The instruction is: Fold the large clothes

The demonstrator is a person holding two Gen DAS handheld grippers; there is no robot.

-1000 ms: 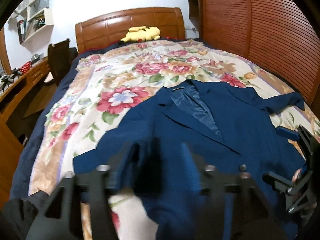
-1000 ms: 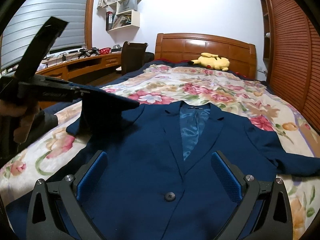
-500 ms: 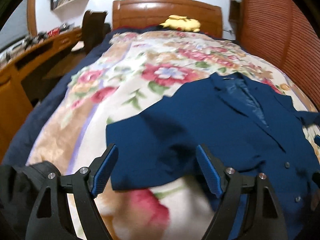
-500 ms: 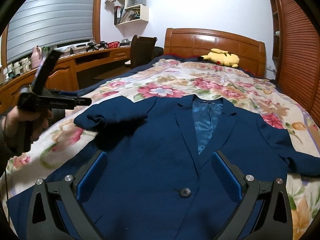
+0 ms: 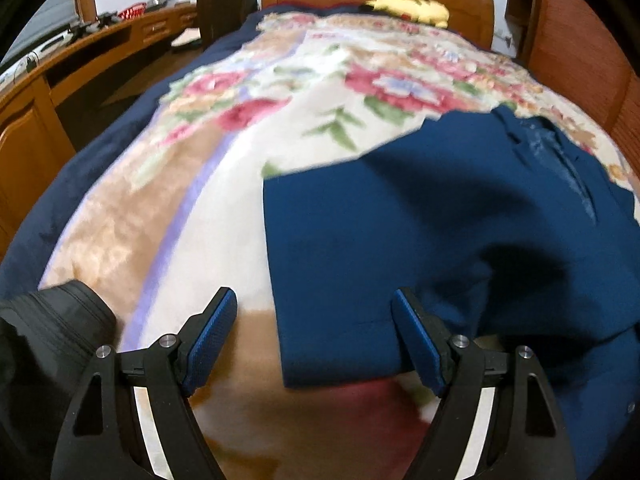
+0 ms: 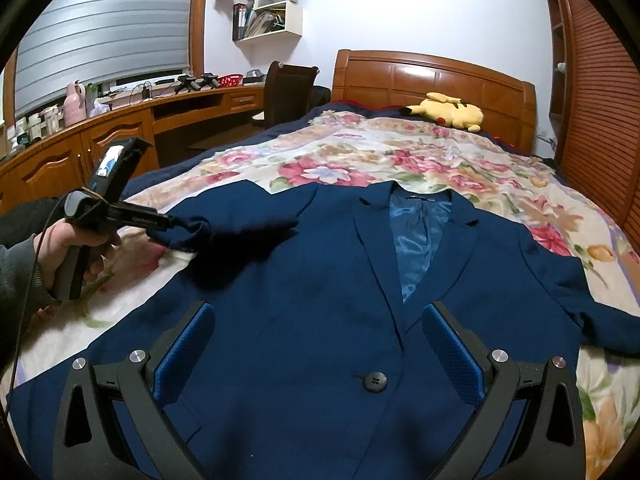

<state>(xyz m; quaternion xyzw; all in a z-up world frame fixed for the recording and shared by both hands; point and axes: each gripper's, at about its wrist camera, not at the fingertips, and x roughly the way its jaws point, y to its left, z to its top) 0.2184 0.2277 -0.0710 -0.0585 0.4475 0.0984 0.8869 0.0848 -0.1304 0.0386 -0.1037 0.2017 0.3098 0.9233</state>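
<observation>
Step in hand: the jacket [image 6: 320, 300] lies face up and still unfolded on the bed [image 6: 400, 148], front buttoned at 1 button [image 6: 374, 381]. I judge this the start of the first fold, with the sleeve on the desk side being gone after.

Left hand [image 6: 76, 248]: seen from the right wrist, it holds its tool low over the blanket [image 5: 200, 160], pointing at the bunched sleeve end [image 6: 192, 228].

Left gripper [image 5: 314, 340]: jaws wide, having just been opening, and nothing pinched. In its own view the sleeve cuff [image 5: 340, 344] lies flat between the 2 blue pads [image 5: 212, 332], nearer the right one; whether that pad touches the cloth I cannot tell, as the picture is blurred.

Next move, left: probably lower the jaws so one goes under the cuff edge and one over, then close. The cloth is thin and lies flat on a soft blanket, so a shallow bite could miss it or catch the blanket too.

Right gripper [image 6: 316, 348]: jaws wide and empty, above the jacket's chest, with the button between the pads and slightly toward the right one. Apart from the cloth, as far as I can see.

Next move, right: likely press or hold the body while the sleeve is carried across, or go for the far sleeve [image 6: 600, 320] that trails to the right.

Elsewhere: a yellow plush toy [image 6: 448, 114] lies by the headboard, well clear of the jacket.
</observation>
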